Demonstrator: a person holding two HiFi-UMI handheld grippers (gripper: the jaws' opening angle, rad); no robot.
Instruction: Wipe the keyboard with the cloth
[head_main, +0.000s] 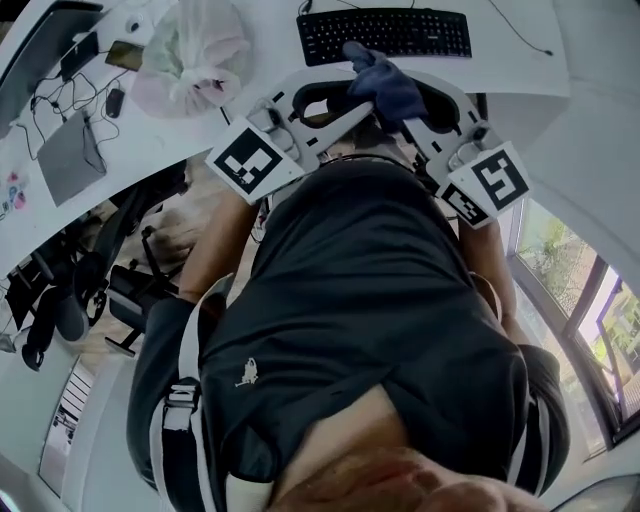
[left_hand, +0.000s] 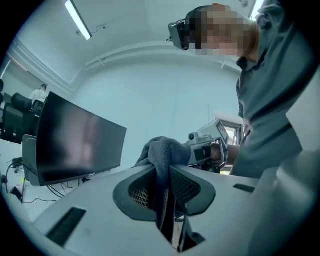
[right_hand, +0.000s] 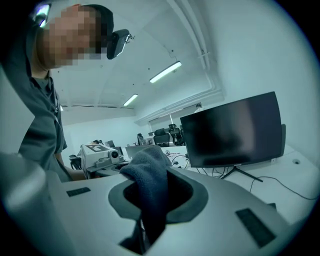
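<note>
A black keyboard (head_main: 385, 33) lies on the white desk (head_main: 270, 55) just beyond both grippers. A dark blue cloth (head_main: 385, 85) is bunched between the two grippers, in the air in front of the keyboard. My left gripper (head_main: 345, 100) comes in from the left and is shut on one part of the cloth (left_hand: 162, 150), which runs down between its jaws. My right gripper (head_main: 415, 100) comes in from the right and pinches another fold of the cloth (right_hand: 147, 172). The grippers face each other closely; the right gripper (left_hand: 210, 142) shows just behind the cloth.
A dark monitor (right_hand: 235, 130) stands on the desk behind the keyboard. A white plastic bag (head_main: 190, 50), a grey flat device (head_main: 70, 155) and cables lie on the desk's left part. Black office chairs (head_main: 60, 290) stand at the left, a window (head_main: 590, 300) at the right.
</note>
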